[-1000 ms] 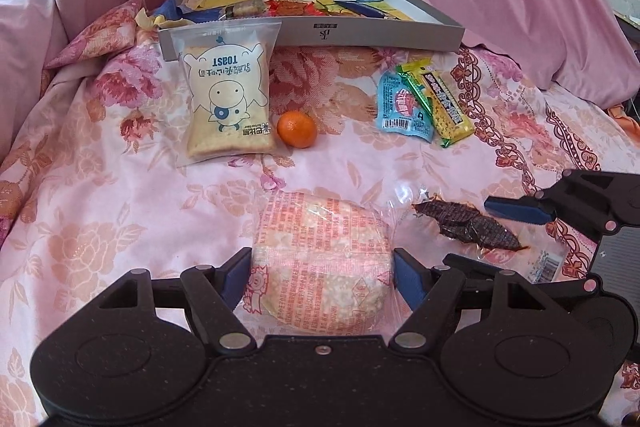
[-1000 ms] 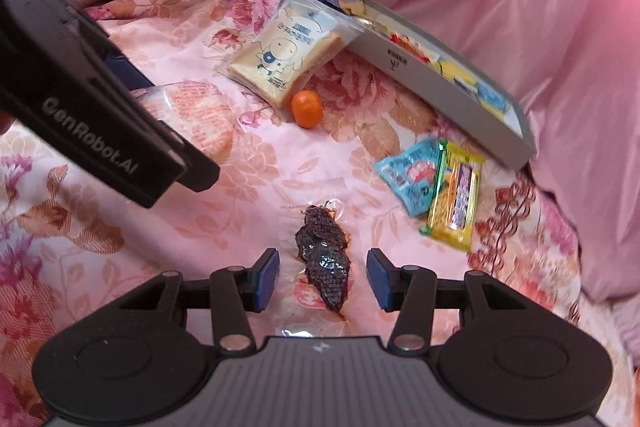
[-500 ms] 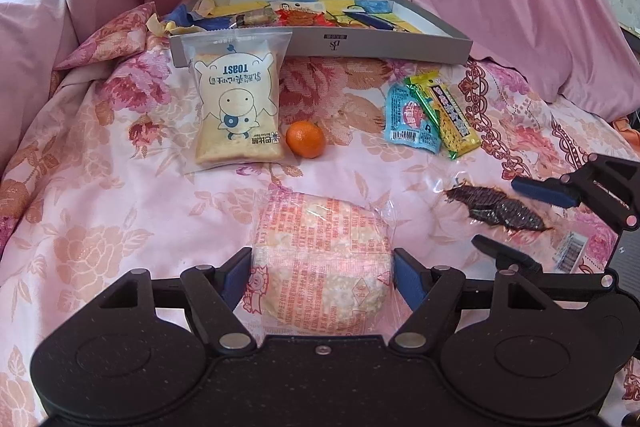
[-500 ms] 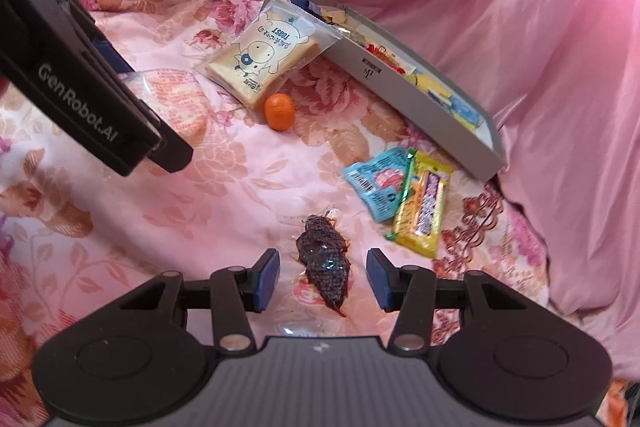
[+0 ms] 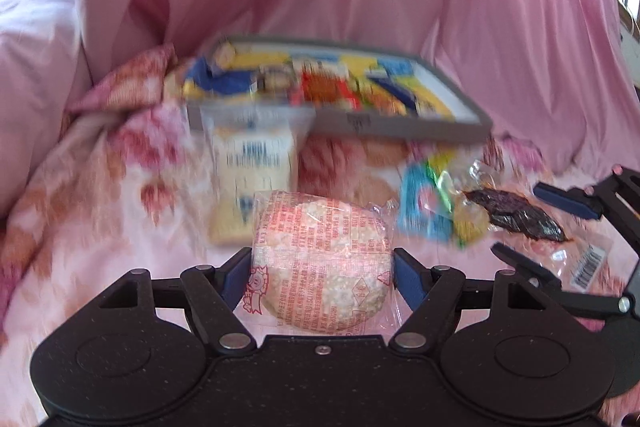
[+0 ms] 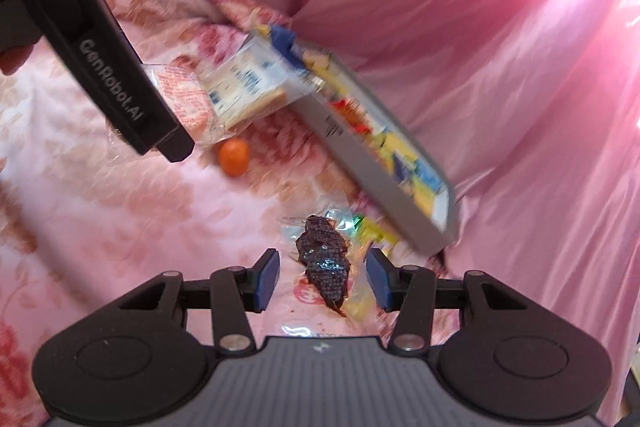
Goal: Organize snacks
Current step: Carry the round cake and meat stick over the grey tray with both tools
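My left gripper [image 5: 322,277] is shut on a round rice cake in red-printed clear wrap [image 5: 320,263] and holds it above the bedspread; the cake also shows in the right wrist view [image 6: 182,95]. My right gripper [image 6: 322,281] is shut on the clear pack of a dark dried-meat strip [image 6: 324,263], also lifted; the strip shows in the left wrist view [image 5: 516,215]. A grey tray [image 5: 400,125] with several bright snack packets lies ahead near the pink curtain, and in the right wrist view [image 6: 372,183].
A toast packet [image 5: 250,187] leans on the tray's front wall. A small orange [image 6: 234,157] lies on the floral bedspread. A blue packet [image 5: 420,207] and a yellow-green one [image 5: 470,223] lie to the right. Pink curtains surround the bed.
Both grippers have lifted their snacks off the bedspread and moved forward toward the tray. The view is motion-blurred.
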The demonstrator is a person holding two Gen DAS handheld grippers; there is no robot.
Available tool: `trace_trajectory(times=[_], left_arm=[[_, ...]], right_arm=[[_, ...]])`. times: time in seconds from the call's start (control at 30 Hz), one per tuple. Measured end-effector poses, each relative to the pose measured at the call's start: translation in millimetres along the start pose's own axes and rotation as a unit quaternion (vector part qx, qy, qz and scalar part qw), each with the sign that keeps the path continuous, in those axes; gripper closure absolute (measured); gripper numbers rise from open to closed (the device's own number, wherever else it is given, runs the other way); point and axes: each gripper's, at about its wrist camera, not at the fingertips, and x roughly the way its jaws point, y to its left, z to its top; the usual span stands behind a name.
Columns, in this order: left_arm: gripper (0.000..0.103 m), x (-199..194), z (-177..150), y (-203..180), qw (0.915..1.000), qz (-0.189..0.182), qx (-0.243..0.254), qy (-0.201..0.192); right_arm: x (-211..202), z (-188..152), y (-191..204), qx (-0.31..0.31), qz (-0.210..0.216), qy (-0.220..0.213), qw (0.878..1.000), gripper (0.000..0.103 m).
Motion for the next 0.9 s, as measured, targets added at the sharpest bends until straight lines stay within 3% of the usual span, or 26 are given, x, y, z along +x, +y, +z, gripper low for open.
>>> trace_trajectory(times=[0.2, 0.43, 0.67, 0.9], left_arm=[[0.028, 12, 63, 3, 0.9989, 0.020, -0.006, -0.043], [0.028, 39, 130, 4, 0.9965, 0.046, -0.020, -0.066], [0.028, 79, 165, 3, 0.9968, 0.053, -0.014, -0.057], [0.028, 127, 182, 8, 0.9970, 0.061, -0.014, -0.046]], right_arm=[[17, 15, -30, -0.012, -0.031, -0.024, 0.999, 0.051], [49, 43, -61, -0.045, -0.054, -0.047, 0.996, 0.051], [94, 71, -88, -0.041, -0.093, -0.065, 0.993, 0.051], [148, 79, -94, -0.022, -0.098, -0.054, 0.993, 0.051]])
